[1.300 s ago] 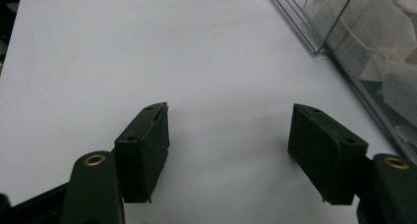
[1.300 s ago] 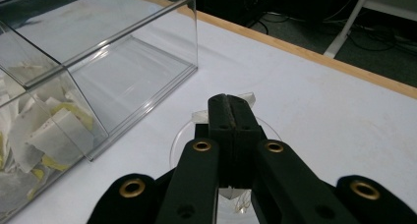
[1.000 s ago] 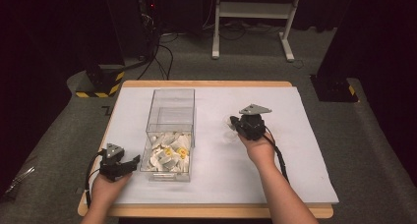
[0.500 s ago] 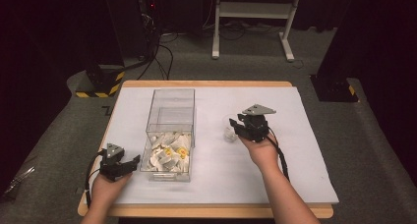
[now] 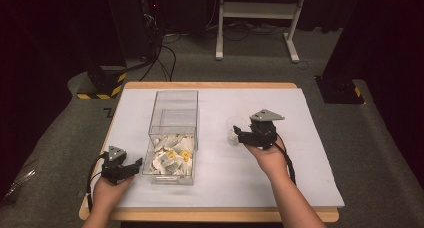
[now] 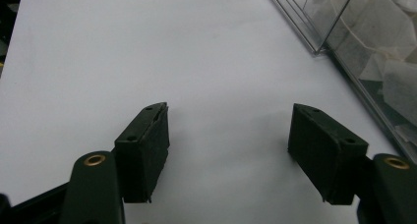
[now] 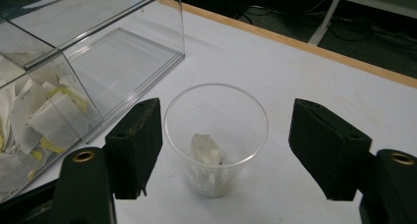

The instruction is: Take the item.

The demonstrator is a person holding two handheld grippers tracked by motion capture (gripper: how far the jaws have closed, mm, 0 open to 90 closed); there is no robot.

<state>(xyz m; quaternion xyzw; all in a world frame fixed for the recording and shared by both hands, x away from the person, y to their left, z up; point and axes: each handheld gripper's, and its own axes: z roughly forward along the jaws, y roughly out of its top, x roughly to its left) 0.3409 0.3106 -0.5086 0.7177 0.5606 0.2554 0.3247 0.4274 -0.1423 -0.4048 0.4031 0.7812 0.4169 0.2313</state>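
Observation:
A clear plastic cup (image 7: 216, 130) stands upright on the white table, right of a clear box (image 7: 74, 62), with a tea bag (image 7: 206, 153) lying in its bottom. My right gripper (image 7: 227, 123) is open around the cup; its jaws have just been opening and the pads stand apart from the cup's wall. In the high view the cup (image 5: 231, 129) is just left of the right gripper (image 5: 241, 136). My left gripper (image 5: 135, 166) rests open near the box's front left corner, nothing between its jaws (image 6: 228, 123).
The clear box (image 5: 172, 133) sits mid-table; its near half holds several tea bags (image 5: 172, 155) and its far half is bare. Its wall (image 6: 344, 42) is close on the right of the left gripper. The white table cover (image 5: 225, 180) ends at a wooden edge.
The right gripper's jaws have spread from shut to wide open, and the cup with its tea bag has come into sight beside them. The left gripper has stayed put.

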